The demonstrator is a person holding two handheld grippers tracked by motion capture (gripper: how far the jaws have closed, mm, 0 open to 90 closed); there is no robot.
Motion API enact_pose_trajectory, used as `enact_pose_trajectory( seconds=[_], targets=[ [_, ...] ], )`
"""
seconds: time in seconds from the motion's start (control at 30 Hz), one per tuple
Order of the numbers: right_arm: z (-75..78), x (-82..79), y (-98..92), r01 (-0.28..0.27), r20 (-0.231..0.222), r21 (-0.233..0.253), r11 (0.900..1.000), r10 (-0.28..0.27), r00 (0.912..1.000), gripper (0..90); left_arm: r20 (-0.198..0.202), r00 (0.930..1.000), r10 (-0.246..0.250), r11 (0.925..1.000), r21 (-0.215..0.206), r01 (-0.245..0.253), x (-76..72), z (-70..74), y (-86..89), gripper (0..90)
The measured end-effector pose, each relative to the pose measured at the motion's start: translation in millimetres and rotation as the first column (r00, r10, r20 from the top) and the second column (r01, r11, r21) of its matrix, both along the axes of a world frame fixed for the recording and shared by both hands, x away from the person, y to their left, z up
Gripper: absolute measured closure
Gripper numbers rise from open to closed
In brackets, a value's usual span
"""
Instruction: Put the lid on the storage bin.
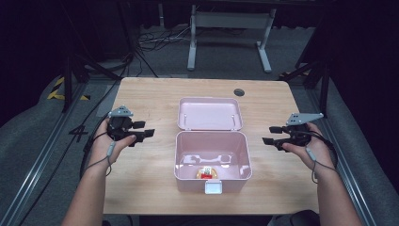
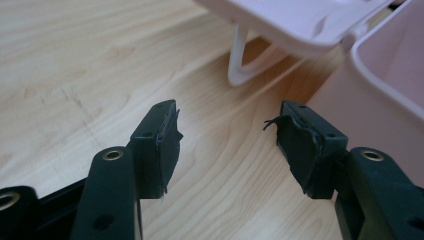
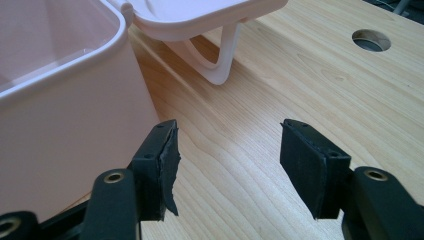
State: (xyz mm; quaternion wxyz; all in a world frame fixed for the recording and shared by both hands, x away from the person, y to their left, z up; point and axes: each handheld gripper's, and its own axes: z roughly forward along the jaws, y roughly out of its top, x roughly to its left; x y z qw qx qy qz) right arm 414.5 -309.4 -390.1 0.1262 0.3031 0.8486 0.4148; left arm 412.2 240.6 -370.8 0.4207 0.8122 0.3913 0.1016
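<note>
Both grippers hang with their jaws apart and holding nothing, the left gripper (image 1: 139, 133) to the left of the pink box (image 1: 212, 181) and the right gripper (image 1: 277, 135) to its right, each near a side wall but clear of it. That box sits mid-table (image 1: 146, 188) with its lid (image 1: 210, 113) thrown back flat behind it, and a small red and yellow item (image 1: 206, 172) lies inside against the front wall, above the white latch (image 1: 213, 188). From where I stand, the likely work is closing the lid or reaching in for the item. I'd worry about the box sliding on the smooth wood if one side pushes harder than the other. In the left gripper view, one pad (image 2: 292, 145) looks torn and frayed, so grip on slick plastic could slip. A white handle (image 3: 220, 62) juts out under the lid and could snag a jaw.
</note>
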Motion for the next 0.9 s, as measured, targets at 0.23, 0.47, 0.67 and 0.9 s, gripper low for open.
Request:
enact_pose_trajectory(
  seconds=[0.23,0.47,0.67,0.9],
  targets=[
    [-0.6,-1.5,-0.1,-0.002,0.001,-0.001,1.0,0.002,1.0,40.8,0.064,0.9977,-0.022,0.9997,0.007,0.021,19.5,19.3,-13.6,37.7],
    [-1.6,-6.1,-0.4,-0.001,0.006,0.0,1.0,0.001,1.0,40.7,0.082,0.9956,-0.046,0.9989,0.015,0.045,34.9,30.1,-28.2,39.1],
    [-3.7,-12.8,-1.0,0.006,0.019,-0.008,1.0,-0.005,0.9998,40.7,0.097,0.9933,-0.064,0.9979,-0.001,0.064,61.9,29.8,-48.7,37.7],
    [-1.9,-22.6,-0.3,0.0,0.05,-0.007,1.0,0.0,0.9987,40.5,0.069,0.9952,-0.069,0.9975,-0.011,0.07,90.1,21.4,-71.1,35.5]
  ],
)
